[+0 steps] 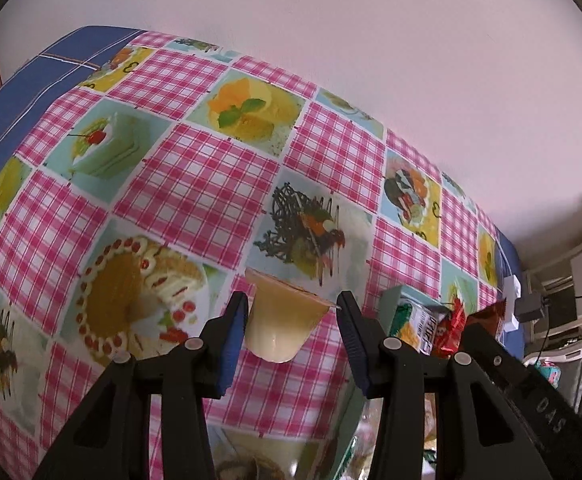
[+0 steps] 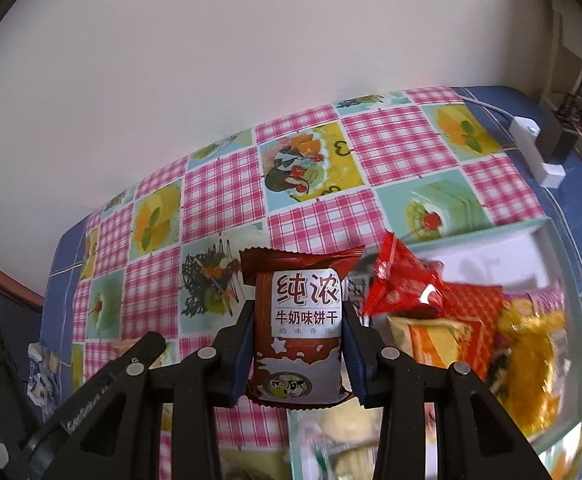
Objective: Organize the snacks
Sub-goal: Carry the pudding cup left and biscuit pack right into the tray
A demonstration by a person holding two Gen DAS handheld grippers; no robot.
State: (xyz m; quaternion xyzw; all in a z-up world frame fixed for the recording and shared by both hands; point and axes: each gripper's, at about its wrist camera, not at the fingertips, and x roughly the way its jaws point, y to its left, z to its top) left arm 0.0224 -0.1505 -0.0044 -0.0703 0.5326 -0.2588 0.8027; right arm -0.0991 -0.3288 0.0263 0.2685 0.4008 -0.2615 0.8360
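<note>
My left tongs (image 1: pixel 291 312) pinch a pale yellow pudding cup (image 1: pixel 281 320) over the tabletop (image 1: pixel 195 184) middle, and my right tongs (image 2: pixel 297 332) are clamped on a brown milk-biscuit packet (image 2: pixel 298 320) beside the snack box (image 2: pixel 543 228) at the right edge.

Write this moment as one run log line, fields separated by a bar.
left gripper: holds pudding cup above tablecloth | right gripper: shut on brown biscuit packet | snack box: right of packet

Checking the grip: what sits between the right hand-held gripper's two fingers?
A brown biscuit packet, upright and clamped between the right hand-held gripper fingers, as the right wrist view shows.
</note>
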